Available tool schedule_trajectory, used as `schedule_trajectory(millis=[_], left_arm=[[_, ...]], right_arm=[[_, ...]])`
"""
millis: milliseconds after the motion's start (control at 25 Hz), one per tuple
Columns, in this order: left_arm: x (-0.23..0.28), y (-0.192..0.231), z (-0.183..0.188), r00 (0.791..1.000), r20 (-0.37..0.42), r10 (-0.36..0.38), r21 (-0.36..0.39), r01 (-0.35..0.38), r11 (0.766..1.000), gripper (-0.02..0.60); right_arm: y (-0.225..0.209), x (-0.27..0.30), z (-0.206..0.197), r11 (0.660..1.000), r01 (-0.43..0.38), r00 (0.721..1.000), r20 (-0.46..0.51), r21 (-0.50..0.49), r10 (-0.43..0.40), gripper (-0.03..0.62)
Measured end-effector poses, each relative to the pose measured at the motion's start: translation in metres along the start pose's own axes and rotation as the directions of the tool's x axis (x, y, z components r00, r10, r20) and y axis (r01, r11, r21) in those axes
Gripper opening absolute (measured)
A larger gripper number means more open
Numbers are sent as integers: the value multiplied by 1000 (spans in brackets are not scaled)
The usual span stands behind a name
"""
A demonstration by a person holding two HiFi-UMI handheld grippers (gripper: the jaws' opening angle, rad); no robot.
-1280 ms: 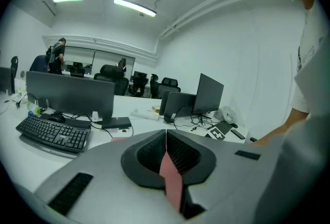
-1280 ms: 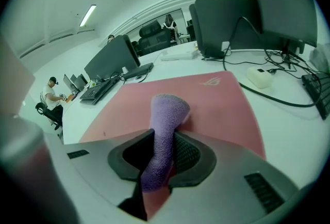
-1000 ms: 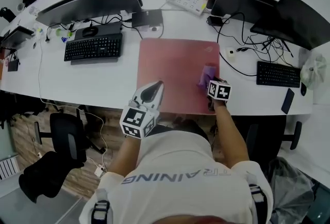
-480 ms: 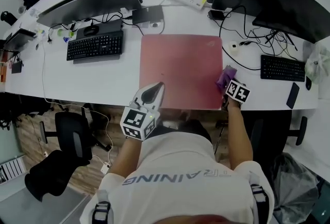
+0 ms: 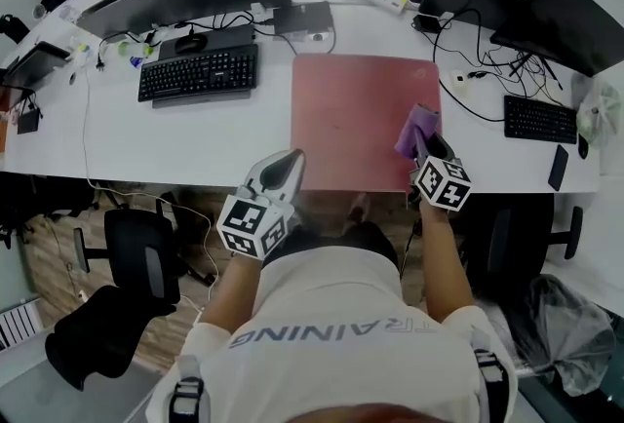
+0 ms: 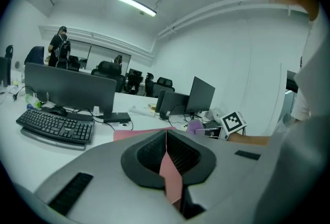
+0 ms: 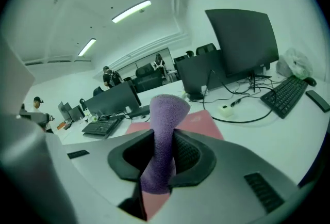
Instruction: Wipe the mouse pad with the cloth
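Head view: purple cloth (image 5: 416,130) held in right gripper (image 5: 425,147) at the mouse pad (image 5: 351,114) right edge; left gripper (image 5: 289,162) just off the pad's near-left corner.
Left gripper view: jaws pressed together, nothing between.
Right gripper view: jaws clamped on the cloth, pad behind.

Right claw (image 5: 426,148) and cloth (image 5: 413,131) hide the mouse pad's (image 5: 351,109) near right corner
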State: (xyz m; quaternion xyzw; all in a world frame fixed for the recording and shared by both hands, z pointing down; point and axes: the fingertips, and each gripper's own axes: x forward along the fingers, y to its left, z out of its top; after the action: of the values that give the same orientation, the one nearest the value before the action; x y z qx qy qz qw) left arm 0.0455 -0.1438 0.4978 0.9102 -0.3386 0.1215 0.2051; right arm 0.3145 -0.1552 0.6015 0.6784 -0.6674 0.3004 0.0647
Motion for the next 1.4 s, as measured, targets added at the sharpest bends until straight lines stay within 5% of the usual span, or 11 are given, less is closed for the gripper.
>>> schedule_trajectory(millis=[440,760,1000,1400], left_arm=[[-116,79,-23,997,26,72,-21,-72,997,32],[-175,117,-48,985,41,170,-74,-167,983,32],[-196,129,-65,977,19,213,-113,-210,971,32],[-166,103,-57,978,4,207,-125,-205,971,32]], right_arm=[[223,5,-66,955,-262,964,-83,-137,253,107],[319,35,-143,892,-423,890,-260,-158,376,107],[335,75,-208,894,-423,849,-409,-148,334,107],[288,93,-233,908,-404,822,-481,-114,306,109]])
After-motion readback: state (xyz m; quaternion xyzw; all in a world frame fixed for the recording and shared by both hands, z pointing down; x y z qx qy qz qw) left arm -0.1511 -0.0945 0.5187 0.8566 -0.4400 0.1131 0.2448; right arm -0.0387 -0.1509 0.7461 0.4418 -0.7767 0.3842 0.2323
